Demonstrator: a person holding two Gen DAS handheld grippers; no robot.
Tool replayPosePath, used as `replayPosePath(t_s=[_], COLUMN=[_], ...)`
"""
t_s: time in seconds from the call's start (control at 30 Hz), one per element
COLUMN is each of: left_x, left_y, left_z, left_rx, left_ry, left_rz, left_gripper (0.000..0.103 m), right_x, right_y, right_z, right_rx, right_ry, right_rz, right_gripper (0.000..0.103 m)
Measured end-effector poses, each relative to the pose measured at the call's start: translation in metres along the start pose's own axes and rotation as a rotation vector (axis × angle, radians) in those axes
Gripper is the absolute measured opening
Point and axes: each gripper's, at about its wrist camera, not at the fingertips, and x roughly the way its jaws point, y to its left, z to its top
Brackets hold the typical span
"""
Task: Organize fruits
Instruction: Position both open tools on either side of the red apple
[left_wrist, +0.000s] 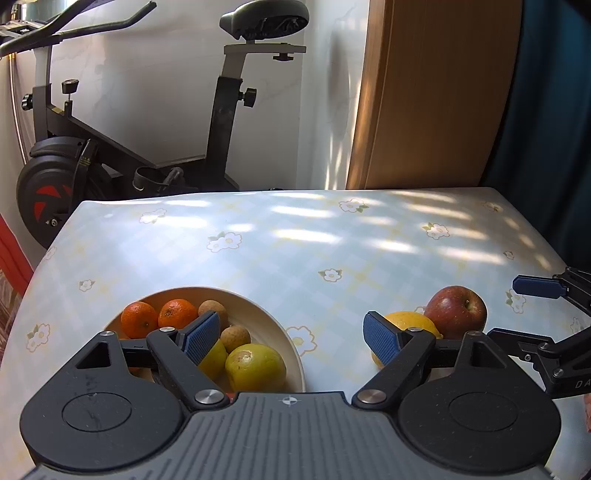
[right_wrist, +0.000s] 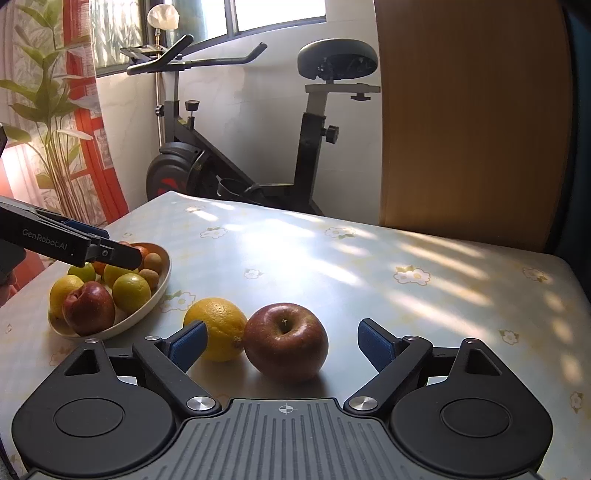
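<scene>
Both tongs stand wide open and grip nothing: the left gripper (left_wrist: 290, 334) hovers over the fruit bowl (left_wrist: 284, 332). The right gripper (right_wrist: 282, 341) frames a red apple (right_wrist: 286, 341) on the table (right_wrist: 332, 266), pads clear of it, with a lemon (right_wrist: 218, 328) touching the apple's left side.

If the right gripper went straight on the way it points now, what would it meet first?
Most likely the red apple, which sits on the table just ahead of the open right gripper, between its fingers. The yellow citrus lies slightly left of that line.
</scene>
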Motion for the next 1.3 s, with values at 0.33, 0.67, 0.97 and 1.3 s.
replayPosePath(t_s=[0.33, 0.67, 0.97, 1.3], left_x=[0.001, 0.001, 0.003, 0.011], left_y=[-0.001, -0.003, -0.002, -0.001], left_z=[0.0, -0.001, -0.001, 0.001], left_rx=[0.018, 0.025, 0.023, 0.02], left_ry=[-0.003, -0.002, 0.004, 0.019], left_rz=[-0.004, -0.004, -0.009, -0.042], left_gripper=[0.087, 0.086, 0.085, 0.079], right_x=[0.004, 0.008, 0.013, 0.022], right_y=[0.0, 0.0, -0.001, -0.006], right_z=[-0.002, -0.002, -0.004, -0.007], right_rx=[-0.005, -0.002, -0.012, -0.042], right_ry=[0.011, 0.017, 0.033, 0.064], right_rz=[-0.001, 0.002, -0.003, -0.001], right_gripper=[0.087, 0.086, 0.077, 0.069])
